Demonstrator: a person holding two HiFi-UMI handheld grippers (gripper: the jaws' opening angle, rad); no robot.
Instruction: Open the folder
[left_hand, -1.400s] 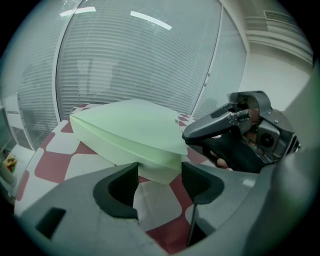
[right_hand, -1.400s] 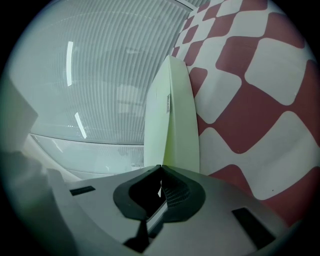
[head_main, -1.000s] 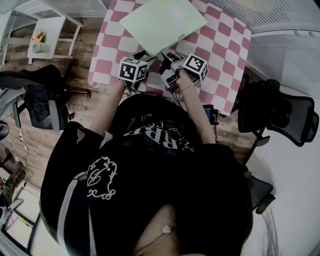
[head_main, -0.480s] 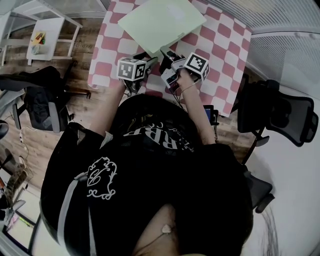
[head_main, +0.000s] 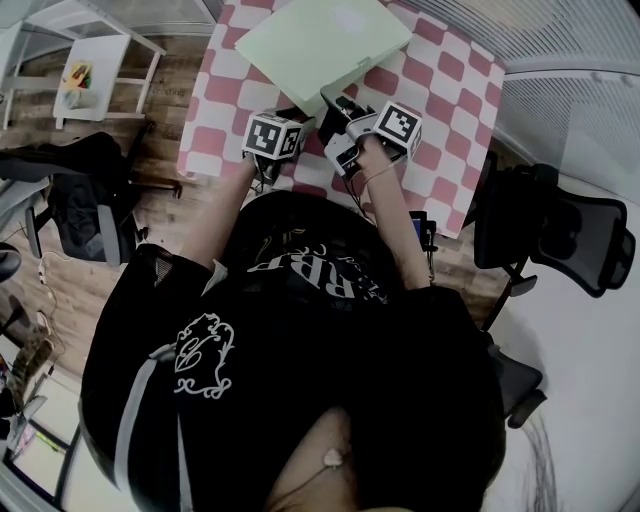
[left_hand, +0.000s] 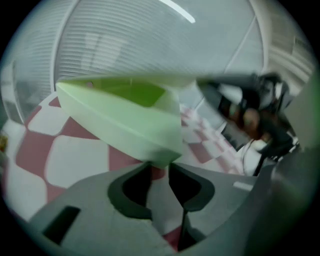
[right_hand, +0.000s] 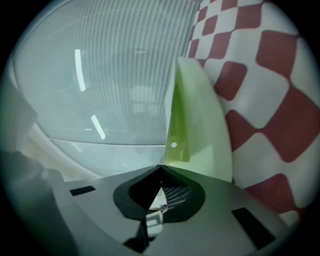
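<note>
R gripper (head_main: 338, 103), jaws pinched shut on the folder (head_main: 320, 40) top flap, has lifted it a bit off the bench (head_main: 440, 80), & L gripper (head_main: 303, 122) jaws are closing w/ the bottom corner just at their tips, so opening's begun.

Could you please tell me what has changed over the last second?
The right tongs, shut on the folder's cover corner, have risen slightly, lifting the cover off the lower leaf. The left tongs are closing at the lower leaf's corner, not yet pressing it. The folder otherwise stays on the checked tablecloth; the left tongs hardly moved.
</note>
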